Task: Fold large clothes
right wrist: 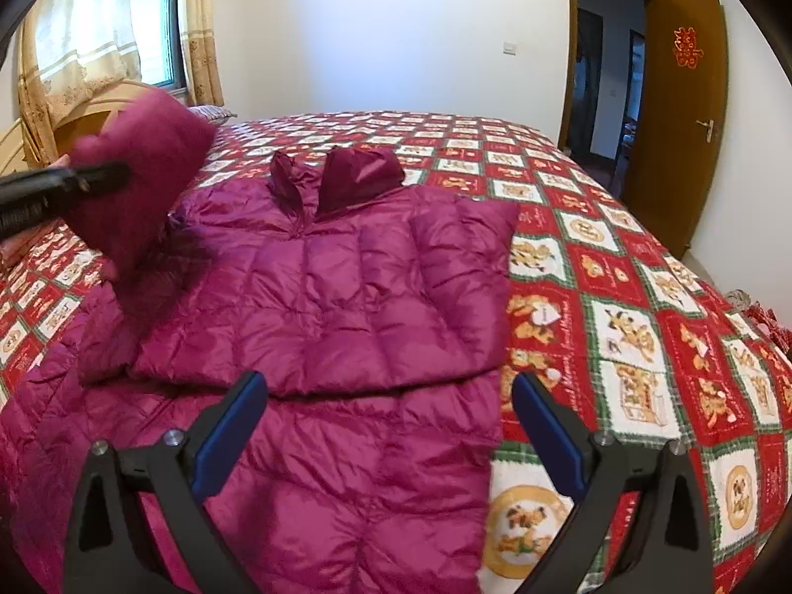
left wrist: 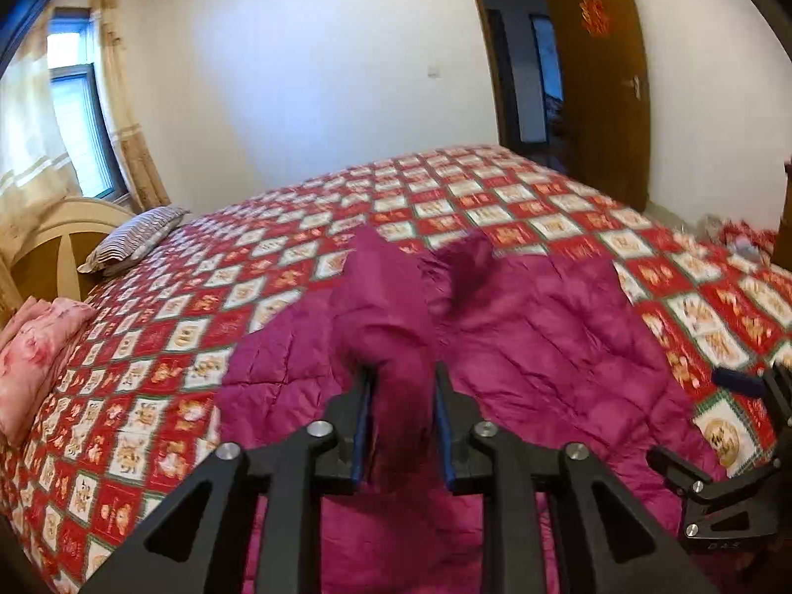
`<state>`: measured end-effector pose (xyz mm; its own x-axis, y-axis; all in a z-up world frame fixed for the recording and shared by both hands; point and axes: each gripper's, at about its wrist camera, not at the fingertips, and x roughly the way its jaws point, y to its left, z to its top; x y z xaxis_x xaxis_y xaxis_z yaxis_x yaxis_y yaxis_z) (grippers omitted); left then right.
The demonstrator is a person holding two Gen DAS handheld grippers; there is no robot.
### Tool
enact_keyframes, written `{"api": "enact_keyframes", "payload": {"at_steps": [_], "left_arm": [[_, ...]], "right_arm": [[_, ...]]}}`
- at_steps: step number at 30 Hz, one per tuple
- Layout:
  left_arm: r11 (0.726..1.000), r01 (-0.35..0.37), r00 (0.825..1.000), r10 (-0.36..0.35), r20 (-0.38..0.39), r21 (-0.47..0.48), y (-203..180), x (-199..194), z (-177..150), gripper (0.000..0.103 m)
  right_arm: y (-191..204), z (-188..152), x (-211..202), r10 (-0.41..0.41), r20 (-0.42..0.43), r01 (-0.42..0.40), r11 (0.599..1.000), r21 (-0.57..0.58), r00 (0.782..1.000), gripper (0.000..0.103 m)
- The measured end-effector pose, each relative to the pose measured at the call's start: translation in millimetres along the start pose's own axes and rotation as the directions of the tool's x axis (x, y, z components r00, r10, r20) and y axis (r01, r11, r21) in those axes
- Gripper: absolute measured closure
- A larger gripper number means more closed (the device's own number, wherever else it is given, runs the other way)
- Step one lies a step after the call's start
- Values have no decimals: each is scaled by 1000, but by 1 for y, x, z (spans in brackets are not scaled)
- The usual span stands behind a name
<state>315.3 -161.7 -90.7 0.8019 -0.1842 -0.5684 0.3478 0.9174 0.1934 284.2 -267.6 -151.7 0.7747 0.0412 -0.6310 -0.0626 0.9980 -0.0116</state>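
A magenta down jacket (right wrist: 336,307) lies front up on the bed, collar (right wrist: 341,173) at the far end. One sleeve (right wrist: 460,272) is folded across its chest on the right. My left gripper (left wrist: 403,371) is shut on the other sleeve (left wrist: 391,307), a thick roll of fabric squeezed between its blue pads. In the right wrist view the left gripper (right wrist: 114,173) holds that sleeve (right wrist: 143,163) raised above the jacket's left side. My right gripper (right wrist: 391,420) hovers open over the jacket's lower right part, with nothing between its fingers.
A red, white and green checked quilt (right wrist: 618,297) covers the bed. A striped pillow (left wrist: 133,240) and a pink pillow (left wrist: 34,346) lie by the wooden headboard (left wrist: 54,242). An open brown door (right wrist: 683,114) stands at the far right, a curtained window (right wrist: 148,24) at the left.
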Motion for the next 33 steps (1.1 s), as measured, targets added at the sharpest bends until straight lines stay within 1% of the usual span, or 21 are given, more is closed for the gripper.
{"api": "enact_keyframes", "payload": {"at_steps": [1, 2, 3, 6, 7, 9, 10, 12, 13, 15, 17, 19, 21, 22, 23, 24, 25, 26, 28, 30, 33], "left_arm": [[1000, -21, 1000, 21, 4, 6, -5, -1, -1, 66], [998, -57, 998, 57, 22, 12, -6, -3, -2, 49], [997, -72, 997, 71, 39, 9, -5, -6, -1, 33], [993, -109, 987, 112, 117, -35, 13, -24, 1, 12], [992, -117, 984, 123, 127, -53, 21, -29, 3, 11], [992, -92, 984, 104, 146, -85, 38, -38, 5, 10], [991, -97, 982, 110, 150, -91, 46, -41, 5, 10], [986, -139, 978, 151, 142, -89, 64, -41, -1, 10], [982, -164, 976, 175, 126, -91, 73, -37, -6, 10], [964, -245, 966, 251, 54, -100, 97, -19, -23, 10], [951, -280, 960, 276, -50, -133, 126, 3, -45, 10], [936, -306, 949, 285, -133, -175, 147, 20, -67, 10], [920, -332, 934, 288, -212, -210, 164, 37, -90, 10], [914, -342, 926, 289, -242, -219, 169, 44, -100, 10], [908, -353, 916, 287, -279, -225, 175, 53, -111, 10], [906, -357, 911, 284, -299, -226, 175, 59, -119, 10], [905, -359, 907, 280, -315, -228, 178, 64, -126, 10], [905, -357, 903, 272, -331, -231, 180, 67, -133, 10], [906, -347, 902, 252, -350, -241, 181, 71, -139, 10], [912, -324, 908, 225, -352, -252, 184, 69, -140, 10], [929, -281, 922, 191, -337, -242, 190, 55, -123, 10]], "right_arm": [[-4, 0, 0, 4, -9, -4, 1000, 7, 1000, 2], [-7, -1, 1, 10, -17, -10, 1000, 13, 1000, 2], [-12, -1, 3, 17, -25, -17, 1000, 27, 1000, 2], [-20, 1, 6, 26, -39, -24, 998, 65, 999, 2], [-21, 3, 6, 33, -40, -29, 996, 79, 999, 2], [-20, 9, 6, 57, -36, -53, 994, 97, 998, 2], [-18, 13, 5, 70, -34, -67, 993, 101, 997, 2], [-12, 19, 2, 101, -28, -97, 990, 101, 995, 2], [-7, 23, 0, 127, -23, -124, 987, 102, 992, 2], [5, 33, -3, 171, -24, -168, 982, 89, 985, 2], [18, 41, 0, 190, -33, -188, 980, 73, 981, 2], [35, 49, 9, 228, -61, -224, 973, 61, 972, 10], [51, 51, 24, 256, -101, -253, 967, 42, 961, 25], [57, 51, 32, 262, -123, -260, 965, 34, 957, 28], [66, 51, 43, 263, -160, -263, 965, 21, 951, 36], [71, 49, 52, 253, -195, -257, 966, 5, 948, 47], [76, 44, 64, 230, -240, -241, 970, -17, 943, 52], [77, 39, 73, 214, -274, -229, 973, -24, 938, 53], [73, 29, 83, 201, -309, -218, 976, -21, 929, 53], [69, 25, 80, 195, -307, -213, 977, -23, 932, 55], [64, 26, 63, 193, -314, -218, 975, -47, 930, 55]]}}
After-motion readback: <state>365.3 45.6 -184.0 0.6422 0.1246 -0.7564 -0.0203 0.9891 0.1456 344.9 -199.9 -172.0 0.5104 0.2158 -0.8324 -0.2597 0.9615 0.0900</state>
